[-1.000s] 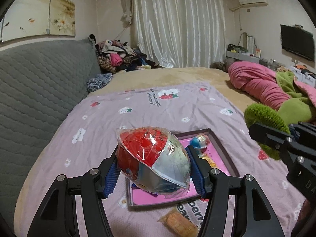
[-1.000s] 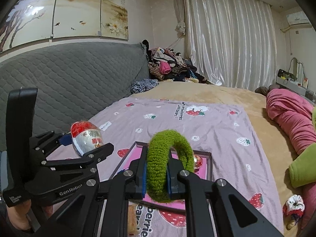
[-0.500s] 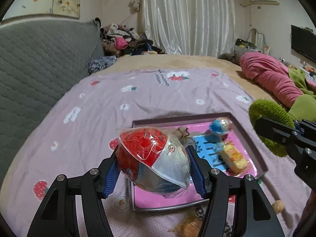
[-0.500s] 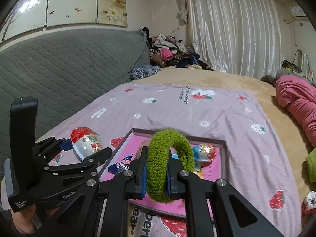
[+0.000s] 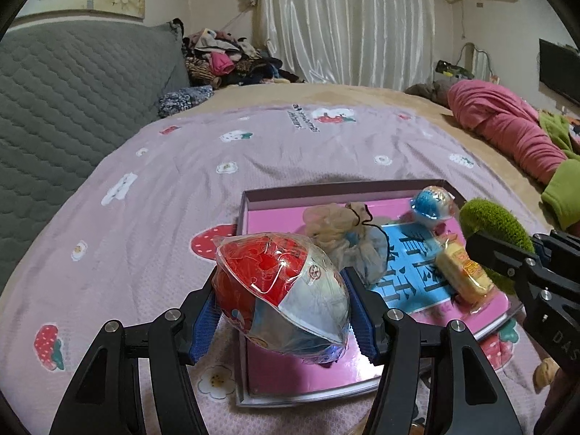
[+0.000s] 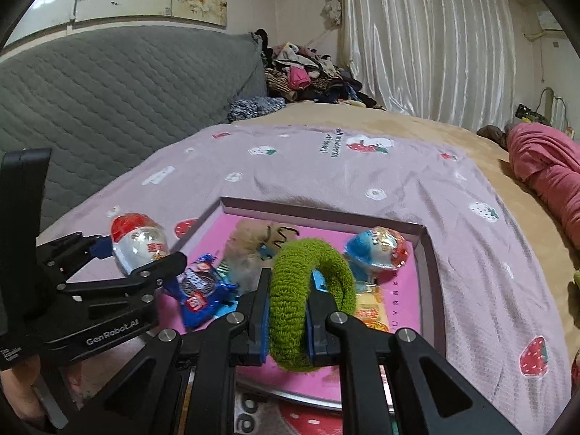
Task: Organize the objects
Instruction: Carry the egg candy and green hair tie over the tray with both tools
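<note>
Two wrist views, each with its own gain. My left view alone shows the near left corner of the shallow pink-floored tray [image 5: 250, 388] and the strawberry-print lilac bedspread [image 5: 152, 217] beside it. My right view alone shows a blue crinkled snack packet [image 6: 201, 291] lying in the tray, hidden from the left camera by what I hold.

Left gripper [image 5: 281, 317]: blue pads clamped on a foil-wrapped egg-shaped toy, red cap over silver body [image 5: 281, 290], its wrapper creased and glossy, held above the tray's near left part.

Right gripper [image 6: 288, 317]: closed on a fuzzy green ring-shaped hair scrunchie [image 6: 308, 290], standing upright on edge above the tray's near side.

In the tray: a blue foil egg [image 6: 377, 252], a yellow wrapped bar [image 5: 462, 270], and a beige gauze pouch [image 5: 340, 232].
</note>
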### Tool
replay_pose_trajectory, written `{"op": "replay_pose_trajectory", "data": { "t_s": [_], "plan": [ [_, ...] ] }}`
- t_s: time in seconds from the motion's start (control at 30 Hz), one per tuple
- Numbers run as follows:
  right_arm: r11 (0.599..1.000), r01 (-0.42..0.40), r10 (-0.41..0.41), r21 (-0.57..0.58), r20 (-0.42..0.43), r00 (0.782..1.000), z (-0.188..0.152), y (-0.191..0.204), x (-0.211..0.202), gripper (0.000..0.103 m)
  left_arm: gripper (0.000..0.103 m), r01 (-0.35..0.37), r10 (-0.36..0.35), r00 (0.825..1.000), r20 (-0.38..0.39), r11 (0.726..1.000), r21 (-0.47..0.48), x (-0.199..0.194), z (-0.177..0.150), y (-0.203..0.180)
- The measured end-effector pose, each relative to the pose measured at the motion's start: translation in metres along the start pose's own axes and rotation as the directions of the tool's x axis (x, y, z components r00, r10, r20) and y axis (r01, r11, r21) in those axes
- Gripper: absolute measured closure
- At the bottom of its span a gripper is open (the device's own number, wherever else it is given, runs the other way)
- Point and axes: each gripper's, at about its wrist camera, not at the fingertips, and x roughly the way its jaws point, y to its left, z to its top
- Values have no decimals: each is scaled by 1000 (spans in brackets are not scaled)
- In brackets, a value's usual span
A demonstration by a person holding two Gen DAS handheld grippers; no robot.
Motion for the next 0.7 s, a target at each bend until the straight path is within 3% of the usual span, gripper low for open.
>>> {"op": "replay_pose_trajectory", "data": {
  "t_s": [0.2, 0.7],
  "plan": [
    [999, 42, -43, -29, -43, 998, -5, 1, 16, 88, 38, 11, -10, 1000, -11, 1000, 14, 8, -4, -6],
    [997, 14, -27, -80, -167, 986, -23, 10, 51, 88, 38, 10, -9, 998, -55, 1000, 4, 32, -13, -1]
  ]
}}
